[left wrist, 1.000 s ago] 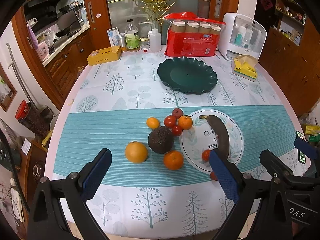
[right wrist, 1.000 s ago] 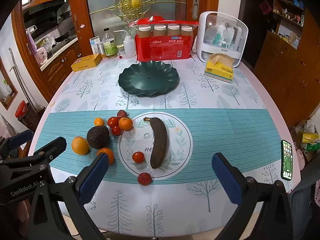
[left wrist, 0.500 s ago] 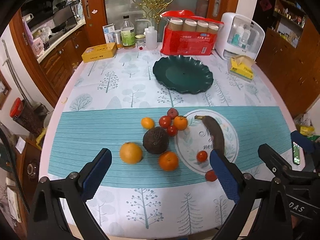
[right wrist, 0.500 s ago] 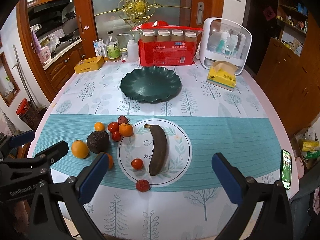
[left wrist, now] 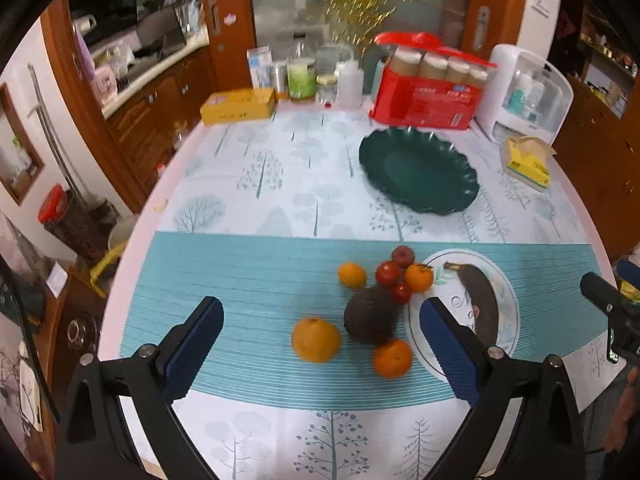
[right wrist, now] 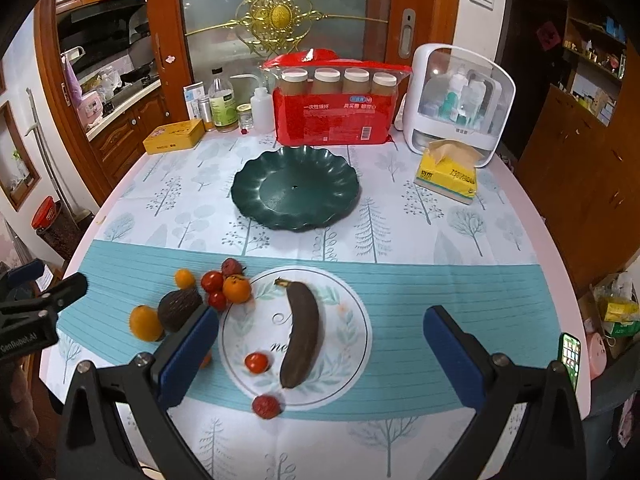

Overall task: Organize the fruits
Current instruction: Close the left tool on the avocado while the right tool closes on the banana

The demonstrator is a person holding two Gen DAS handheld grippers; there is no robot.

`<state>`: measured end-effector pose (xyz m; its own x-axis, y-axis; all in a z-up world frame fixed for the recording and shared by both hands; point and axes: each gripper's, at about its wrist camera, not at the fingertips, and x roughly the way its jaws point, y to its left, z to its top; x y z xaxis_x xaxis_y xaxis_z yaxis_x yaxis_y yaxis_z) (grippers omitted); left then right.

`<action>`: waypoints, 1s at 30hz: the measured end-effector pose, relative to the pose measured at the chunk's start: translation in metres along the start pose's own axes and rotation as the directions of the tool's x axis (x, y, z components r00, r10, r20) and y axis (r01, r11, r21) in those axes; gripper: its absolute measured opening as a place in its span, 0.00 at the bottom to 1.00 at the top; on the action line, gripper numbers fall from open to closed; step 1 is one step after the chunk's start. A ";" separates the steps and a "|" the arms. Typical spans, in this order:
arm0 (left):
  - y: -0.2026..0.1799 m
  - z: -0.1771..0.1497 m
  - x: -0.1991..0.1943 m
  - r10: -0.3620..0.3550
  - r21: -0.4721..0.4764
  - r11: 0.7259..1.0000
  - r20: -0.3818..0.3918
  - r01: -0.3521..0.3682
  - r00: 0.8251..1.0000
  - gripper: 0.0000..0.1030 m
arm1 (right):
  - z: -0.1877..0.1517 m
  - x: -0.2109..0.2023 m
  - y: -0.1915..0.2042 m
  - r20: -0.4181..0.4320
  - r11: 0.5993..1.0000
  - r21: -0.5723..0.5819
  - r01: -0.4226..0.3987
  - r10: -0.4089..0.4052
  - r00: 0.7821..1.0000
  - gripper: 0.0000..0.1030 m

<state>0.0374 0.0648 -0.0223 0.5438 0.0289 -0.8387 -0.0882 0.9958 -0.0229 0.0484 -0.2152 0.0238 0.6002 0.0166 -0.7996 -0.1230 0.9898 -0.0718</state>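
Fruit lies on the teal band of the tablecloth: a large orange point(left wrist: 316, 339), a dark avocado point(left wrist: 370, 314), several small oranges and tomatoes point(left wrist: 387, 273), and a blackened banana point(right wrist: 303, 332). An empty dark green plate point(right wrist: 295, 186) stands farther back, also in the left wrist view point(left wrist: 418, 170). My left gripper point(left wrist: 320, 352) is open and empty above the large orange and avocado. My right gripper point(right wrist: 320, 354) is open and empty above the banana and a tomato point(right wrist: 256, 362). A dark red fruit point(right wrist: 265, 406) lies near the front.
At the back stand a red pack of paper cups point(right wrist: 334, 106), a white storage box point(right wrist: 460, 102), a yellow tissue pack point(right wrist: 448, 176), a yellow tin point(right wrist: 174, 141) and bottles point(right wrist: 224, 106). A phone point(right wrist: 569, 354) lies at the right edge.
Both grippers have moved forward and lower toward the fruit. The left view has swung left, so the fruit sits more to its right. Both stay open; no fruit has moved.
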 end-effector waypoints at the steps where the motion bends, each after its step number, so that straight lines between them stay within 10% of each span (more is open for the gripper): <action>1: 0.002 0.000 0.007 -0.004 -0.009 1.000 -0.017 0.003 1.000 0.95 | 0.002 0.006 -0.002 -0.008 1.000 -0.002 0.000 0.000 1.000 1.00; 23: -0.043 -0.010 0.160 -0.090 -0.011 0.996 -0.305 0.091 0.948 0.95 | -0.029 0.177 -0.006 -0.368 0.988 0.042 -0.147 0.152 0.917 0.67; 30: -0.054 -0.016 0.174 -0.105 0.026 0.992 -0.355 0.122 0.929 0.70 | -0.035 0.194 0.012 -0.422 0.984 0.023 -0.176 0.170 0.891 0.48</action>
<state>0.1229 0.0146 -0.1758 0.2184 -0.1081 -0.9699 0.0005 0.9939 -0.1106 0.1362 -0.2047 -0.1530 0.1803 0.1229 -0.9759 -0.2086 0.9744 0.0841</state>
